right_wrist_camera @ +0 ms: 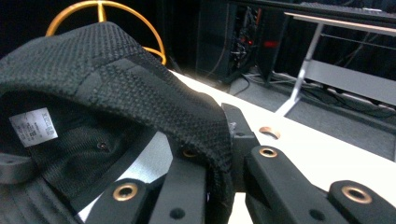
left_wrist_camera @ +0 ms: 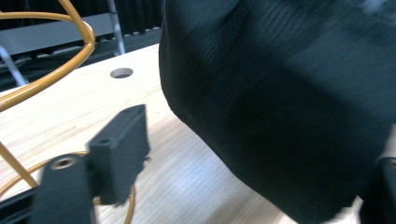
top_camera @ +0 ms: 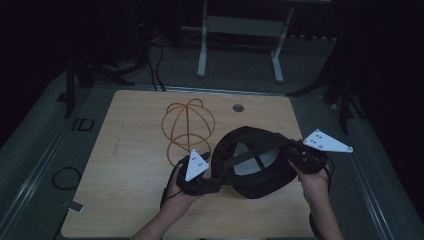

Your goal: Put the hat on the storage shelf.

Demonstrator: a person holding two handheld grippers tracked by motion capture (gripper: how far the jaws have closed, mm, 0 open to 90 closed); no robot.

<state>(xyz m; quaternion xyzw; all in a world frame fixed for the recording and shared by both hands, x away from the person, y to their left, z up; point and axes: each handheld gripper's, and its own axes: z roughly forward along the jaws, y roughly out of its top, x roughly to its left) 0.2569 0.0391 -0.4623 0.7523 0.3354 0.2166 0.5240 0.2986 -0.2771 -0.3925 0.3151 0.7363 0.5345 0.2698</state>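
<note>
A black knit cap (top_camera: 250,186) hangs upside down over the wooden table (top_camera: 125,175), its white lining and a label (right_wrist_camera: 32,127) showing inside. My right gripper (top_camera: 291,150) is shut on the cap's right rim, and in the right gripper view (right_wrist_camera: 219,140) the fabric (right_wrist_camera: 116,70) is pinched between the jaws. At the cap's left side, my left gripper (top_camera: 216,185) has its jaws apart. In the left gripper view (left_wrist_camera: 257,154) the cap's dark cloth (left_wrist_camera: 280,93) hangs between them, clear of the left fingertip (left_wrist_camera: 123,149). A golden wire hat stand (top_camera: 187,125) stands behind.
The wire stand (left_wrist_camera: 46,70) rises just left of my left gripper; its top ring (right_wrist_camera: 107,9) shows beyond the cap. A round cable hole (top_camera: 238,107) sits near the table's far edge. A white desk frame (top_camera: 240,45) and floor cables (top_camera: 65,177) lie around the table.
</note>
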